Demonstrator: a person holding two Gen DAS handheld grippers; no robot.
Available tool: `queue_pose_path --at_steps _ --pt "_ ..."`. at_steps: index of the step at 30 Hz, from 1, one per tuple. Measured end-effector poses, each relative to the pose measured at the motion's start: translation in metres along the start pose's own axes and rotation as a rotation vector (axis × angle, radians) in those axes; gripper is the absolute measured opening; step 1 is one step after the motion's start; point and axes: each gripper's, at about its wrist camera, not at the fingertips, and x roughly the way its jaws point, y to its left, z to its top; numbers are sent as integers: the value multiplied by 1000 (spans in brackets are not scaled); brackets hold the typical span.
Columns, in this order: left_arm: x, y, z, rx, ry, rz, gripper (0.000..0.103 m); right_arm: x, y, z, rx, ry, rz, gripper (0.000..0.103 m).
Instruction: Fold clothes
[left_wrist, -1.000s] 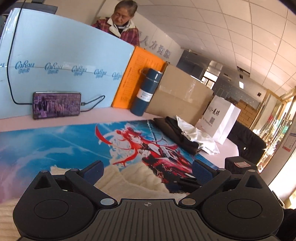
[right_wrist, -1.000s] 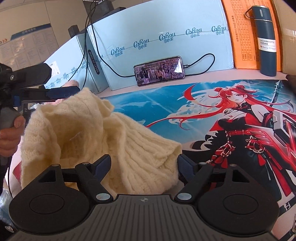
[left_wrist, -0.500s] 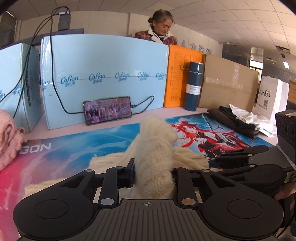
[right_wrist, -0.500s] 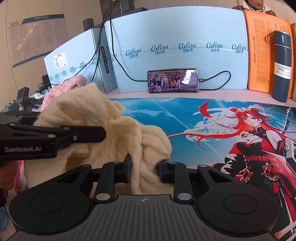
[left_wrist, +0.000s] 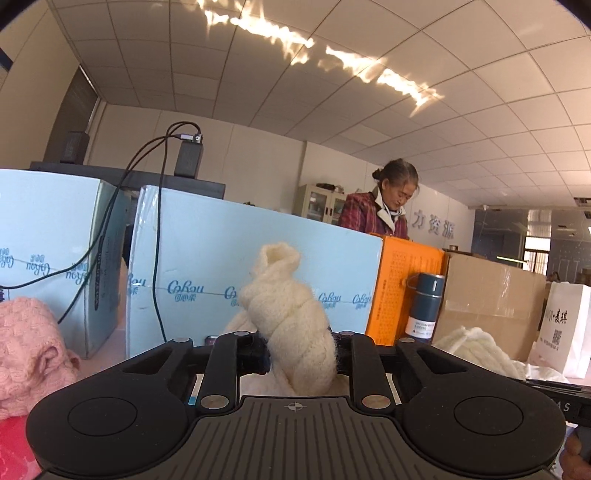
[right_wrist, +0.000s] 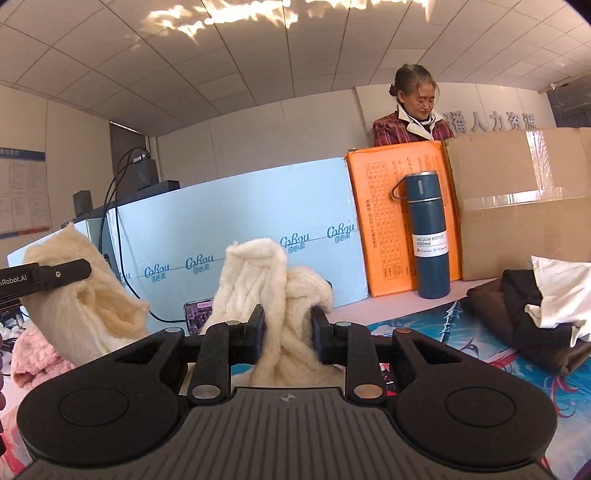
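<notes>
The left gripper (left_wrist: 301, 356) is clamped on a thick bunch of the cream knitted sweater (left_wrist: 286, 317), which rises in a twisted roll above its black fingers (left_wrist: 255, 354) and nearly level with the top of the pale blue boxes (left_wrist: 229, 258) behind. The right gripper (right_wrist: 286, 334) is likewise closed on another fold of the same sweater (right_wrist: 266, 280), the wool squeezed between both pads and spilling down toward the camera. In the right wrist view the left gripper's arm (right_wrist: 48, 277) shows at nine o'clock, with its own portion of the sweater draped beneath it, so the garment is held up at two points over the desk (right_wrist: 417, 306) (how much of it touches the printed mat (right_wrist: 461, 354) cannot be told). A pink knit (left_wrist: 29, 347) lies at eight o'clock in the left wrist view. At two o'clock in the right wrist view a dark blue vacuum bottle (right_wrist: 428, 236) stands upright just in front of an orange box (right_wrist: 384, 206), beside a cardboard box (right_wrist: 517, 199). Dark and white clothes (right_wrist: 532, 310) are piled at three o'clock. A phone (right_wrist: 197, 314) leans against the blue boxes, partly hidden by the sweater. A person in a plaid jacket (right_wrist: 410, 125) stands behind the boxes.
</notes>
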Motion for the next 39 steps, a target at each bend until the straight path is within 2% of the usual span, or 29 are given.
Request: queue_pose_path --at_steps 3,6,11,14,15,16,17,18,19,22,23,24,26,28,31,32,33,35,36,37,38,39 --pt "-21 15 -20 -31 57 40 21 -15 0 -9 -31 69 38 22" --pt "-46 33 -37 -70 123 85 21 -23 3 -25 -25 213 117 22" --pt "-78 59 -54 -93 264 147 22 -24 3 -42 47 401 310 22" --pt "-91 74 -60 -111 342 172 28 -21 1 -49 58 497 410 34" --pt "-96 77 -61 -112 353 184 38 -22 1 -49 57 503 437 41" --pt "-102 81 -61 -118 337 203 57 -24 -1 -47 62 496 458 50" --pt "-108 84 -60 -127 313 224 67 -26 -5 -45 75 488 478 55" --pt "-112 89 -54 -153 273 228 84 -27 -9 -41 90 479 498 66" --pt "-116 95 -48 -186 228 225 92 -29 -14 -37 115 459 519 71" --pt "-127 113 -27 -285 89 216 97 -25 -25 -23 193 398 564 80" --pt "-125 119 -22 -314 72 216 97 -23 -29 -19 219 377 579 81" --pt "-115 126 -19 -332 92 227 97 -21 -32 -15 242 358 591 81" --pt "-91 138 -14 -359 156 255 97 -8 -30 -10 248 343 546 82" --pt "-61 142 -18 -320 256 273 97 10 -29 -10 254 360 428 82" --pt "-23 141 -29 -256 401 246 96 36 -36 -18 285 411 267 81" --pt "-13 141 -34 -235 441 232 96 45 -39 -22 298 432 222 80" --pt "-3 140 -39 -213 478 217 92 53 -41 -26 308 454 216 79" --pt "10 138 -49 -145 530 180 56 66 -40 -33 312 495 215 75" --pt "11 136 -51 -125 531 171 38 70 -38 -36 306 517 212 65" --pt "9 134 -52 -109 524 167 32 75 -34 -40 292 544 199 46" --pt "8 133 -53 -94 517 162 29 78 -30 -44 276 565 184 37" --pt "5 129 -53 -70 499 168 20 77 -25 -46 249 547 161 26"
